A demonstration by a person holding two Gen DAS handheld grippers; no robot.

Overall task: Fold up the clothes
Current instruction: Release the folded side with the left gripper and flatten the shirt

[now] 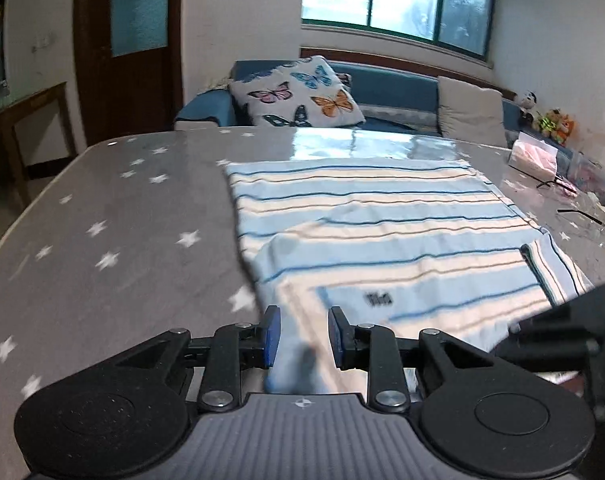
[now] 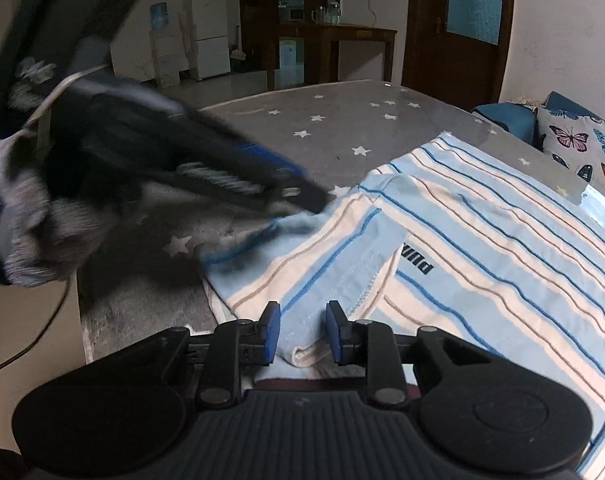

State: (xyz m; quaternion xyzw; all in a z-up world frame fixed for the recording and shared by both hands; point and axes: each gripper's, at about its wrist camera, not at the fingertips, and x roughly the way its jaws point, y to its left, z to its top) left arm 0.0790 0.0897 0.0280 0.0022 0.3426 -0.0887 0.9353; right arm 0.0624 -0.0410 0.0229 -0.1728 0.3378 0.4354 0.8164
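A light blue and white striped shirt (image 1: 382,232) lies spread on the grey star-print table (image 1: 102,240); it also shows in the right wrist view (image 2: 482,240). My left gripper (image 1: 304,334) is open over the shirt's near left corner, with cloth lying between its blue pads (image 1: 272,336). In the right wrist view the left gripper (image 2: 298,192) reaches in from the left, blurred, at the shirt's corner. My right gripper (image 2: 303,330) is open over the shirt's near edge, a folded hem between its pads (image 2: 336,332). The right gripper's black body (image 1: 562,332) shows at the left view's right edge.
A blue sofa (image 1: 382,80) with a butterfly cushion (image 1: 298,92) stands behind the table. Clutter, a pink bag (image 1: 536,156) and a green item sit at the table's far right. A wooden door (image 2: 458,24) and side table (image 2: 334,48) stand beyond.
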